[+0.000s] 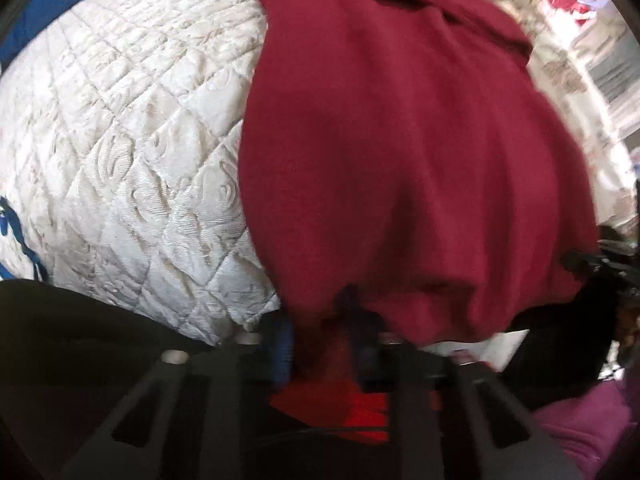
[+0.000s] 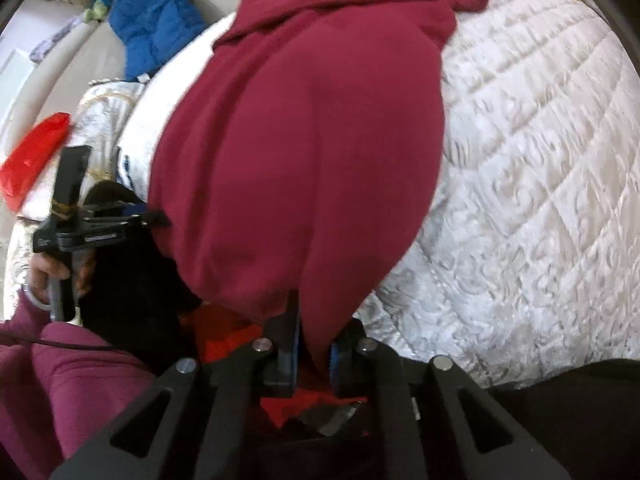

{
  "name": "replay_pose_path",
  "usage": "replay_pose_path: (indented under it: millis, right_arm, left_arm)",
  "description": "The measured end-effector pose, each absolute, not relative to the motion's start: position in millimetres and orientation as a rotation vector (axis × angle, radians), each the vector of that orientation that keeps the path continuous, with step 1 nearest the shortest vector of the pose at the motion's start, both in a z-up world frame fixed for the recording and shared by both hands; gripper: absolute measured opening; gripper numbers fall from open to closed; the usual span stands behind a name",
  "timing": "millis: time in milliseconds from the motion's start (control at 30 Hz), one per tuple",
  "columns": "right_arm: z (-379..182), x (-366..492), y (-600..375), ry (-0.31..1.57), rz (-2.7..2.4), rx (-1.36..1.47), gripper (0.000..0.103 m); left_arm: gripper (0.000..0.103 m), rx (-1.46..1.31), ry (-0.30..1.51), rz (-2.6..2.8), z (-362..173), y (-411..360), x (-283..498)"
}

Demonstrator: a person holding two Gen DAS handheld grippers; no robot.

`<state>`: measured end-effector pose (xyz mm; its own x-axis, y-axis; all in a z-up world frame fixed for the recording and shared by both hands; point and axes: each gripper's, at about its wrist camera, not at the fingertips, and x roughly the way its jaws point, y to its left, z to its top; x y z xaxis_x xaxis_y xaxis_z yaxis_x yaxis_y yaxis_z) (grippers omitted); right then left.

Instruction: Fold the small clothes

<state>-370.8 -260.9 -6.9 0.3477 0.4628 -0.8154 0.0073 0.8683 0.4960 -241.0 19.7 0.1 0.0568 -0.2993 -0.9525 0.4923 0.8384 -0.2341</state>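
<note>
Both tools grip the near hem of the maroon garment, which lies spread across the quilted mattress. Raise the two corners together, keeping the hem taut and level between them, then carry it toward the far edge so the fold lands square. Left tool: closed on a pinch of the hem. Right tool: drawn in tight, cloth clamped between its blue pads.
</note>
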Motion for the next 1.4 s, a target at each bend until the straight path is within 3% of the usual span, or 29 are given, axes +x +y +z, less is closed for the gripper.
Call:
replay_pose_path:
  millis: [467, 767, 1000, 1100, 1233, 1300, 1400]
  right_arm:
    - [92, -318, -342, 0.785, 0.372, 0.636, 0.011]
    - [104, -231, -387, 0.731, 0.260, 0.626, 0.011]
    - [71, -148, -420, 0.756, 0.170, 0.687, 0.011]
    - [55, -122, -426, 0.793, 0.121, 0.688, 0.017]
    - [59, -124, -434, 0.757, 0.137, 0.711, 0.052]
    - [73, -137, -435, 0.683, 0.108, 0.673, 0.068]
    - [89, -156, -432, 0.623, 0.099, 0.613, 0.072]
  left_arm:
    - [0.000, -0.062, 1.104, -0.722, 112, 31, -170]
    - [0.000, -0.127, 1.016, -0.684, 124, -15, -90]
    - [0.000, -0.210, 1.043, -0.608, 96, -36, -18]
    - [0.000, -0.240, 1.067, -0.609, 85, -40, 3]
    - [0.000, -0.292, 1.063, -0.634, 90, -34, 10]
    - [0.019, -0.312, 1.021, -0.619, 97, -27, 10]
    - [0.026, -0.305, 0.940, -0.575, 109, -17, 4]
